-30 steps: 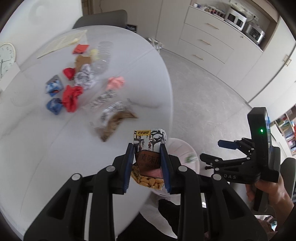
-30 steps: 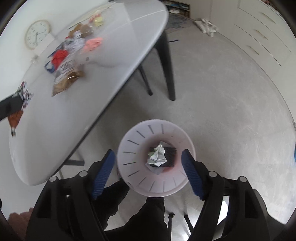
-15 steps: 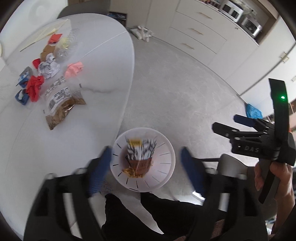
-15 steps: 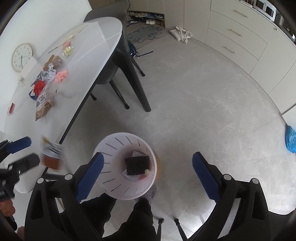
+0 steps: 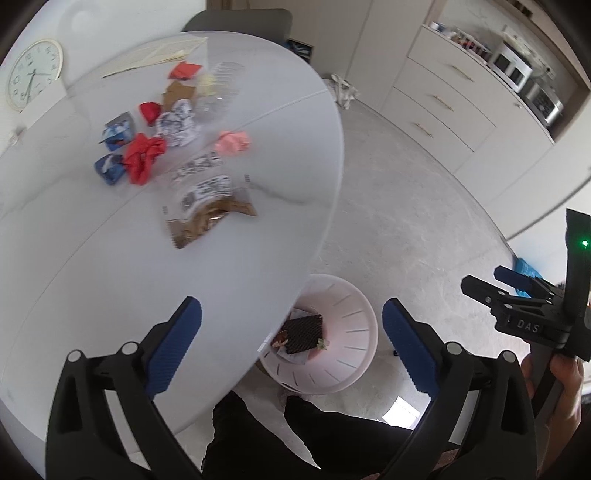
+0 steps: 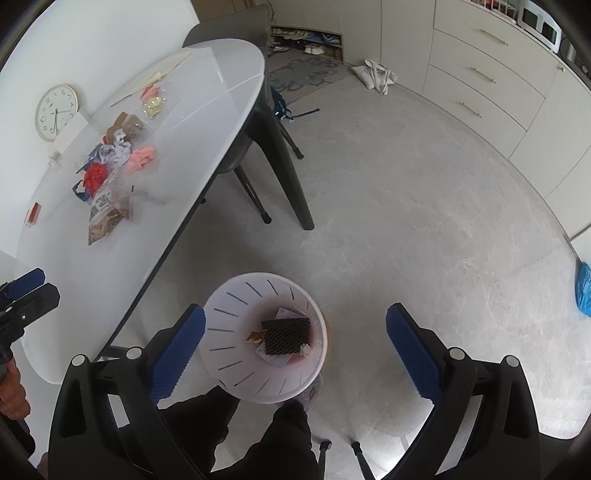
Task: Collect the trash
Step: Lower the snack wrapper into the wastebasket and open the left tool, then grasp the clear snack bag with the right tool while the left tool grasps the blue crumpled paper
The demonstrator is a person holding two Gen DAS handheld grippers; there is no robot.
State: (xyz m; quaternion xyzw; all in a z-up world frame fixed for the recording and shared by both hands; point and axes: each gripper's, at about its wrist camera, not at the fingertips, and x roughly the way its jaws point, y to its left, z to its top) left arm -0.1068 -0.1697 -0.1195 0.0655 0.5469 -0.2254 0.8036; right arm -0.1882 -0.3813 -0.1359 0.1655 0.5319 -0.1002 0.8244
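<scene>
White slotted bin (image 6: pixel 236 354) holds a black mesh-patterned pad (image 6: pixel 286 335); red wrapper (image 5: pixel 143 158) on white table (image 5: pixel 92 277).

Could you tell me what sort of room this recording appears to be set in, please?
Probably a home kitchen-dining area: a white dining table strewn with wrappers, drawer cabinets along the wall, and countertop ovens in a niche.

clock: (image 5: pixel 32 75) round, white-faced, leaning on the wall behind the surface (image 5: pixel 240 258)
chair: (image 5: pixel 236 20) grey, at the far end
cabinets: (image 6: pixel 480 74) pale drawers with slim handles
tote bag: (image 6: pixel 376 75) on the floor by the drawers
appliances: (image 5: pixel 513 68) possibly a microwave, blurred
blue item: (image 6: pixel 583 291) on the floor at right
</scene>
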